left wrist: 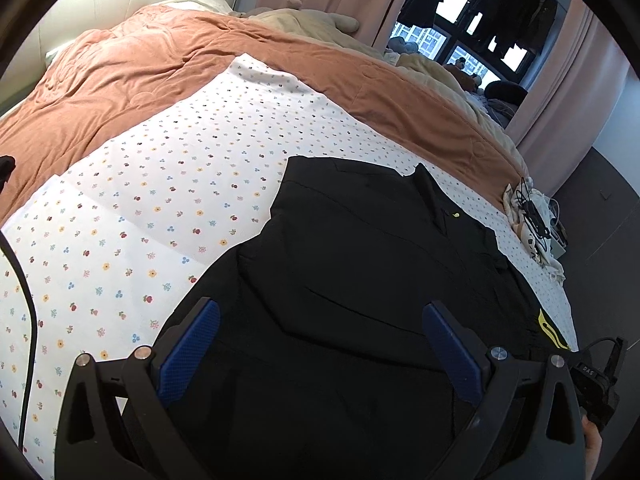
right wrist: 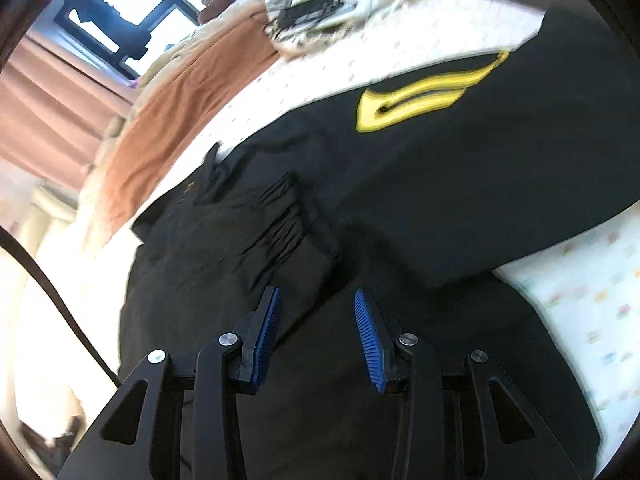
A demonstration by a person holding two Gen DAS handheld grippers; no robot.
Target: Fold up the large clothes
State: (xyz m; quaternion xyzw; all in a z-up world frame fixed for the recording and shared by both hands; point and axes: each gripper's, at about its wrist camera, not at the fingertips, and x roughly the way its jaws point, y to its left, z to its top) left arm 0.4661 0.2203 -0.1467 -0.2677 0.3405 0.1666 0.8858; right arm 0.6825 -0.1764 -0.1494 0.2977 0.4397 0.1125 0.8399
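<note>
A large black garment (left wrist: 360,264) lies spread on the flowered white sheet (left wrist: 160,208), partly folded over itself. It carries a yellow emblem (right wrist: 420,96), seen at its right edge in the left wrist view (left wrist: 550,330). My left gripper (left wrist: 320,320) hovers over the garment's near part, open wide and empty, blue pads (left wrist: 188,352) apart. My right gripper (right wrist: 316,300) is also over the black cloth (right wrist: 400,208), jaws apart with nothing between them. The right gripper's body (left wrist: 596,380) shows at the garment's right side in the left wrist view.
An orange quilt (left wrist: 140,68) covers the far part of the bed, with beige bedding and plush toys behind. A pile of pale cloth with black cables (left wrist: 532,216) sits at the bed's right edge. Pink curtains and a window with hanging dark clothes (left wrist: 480,8) stand beyond.
</note>
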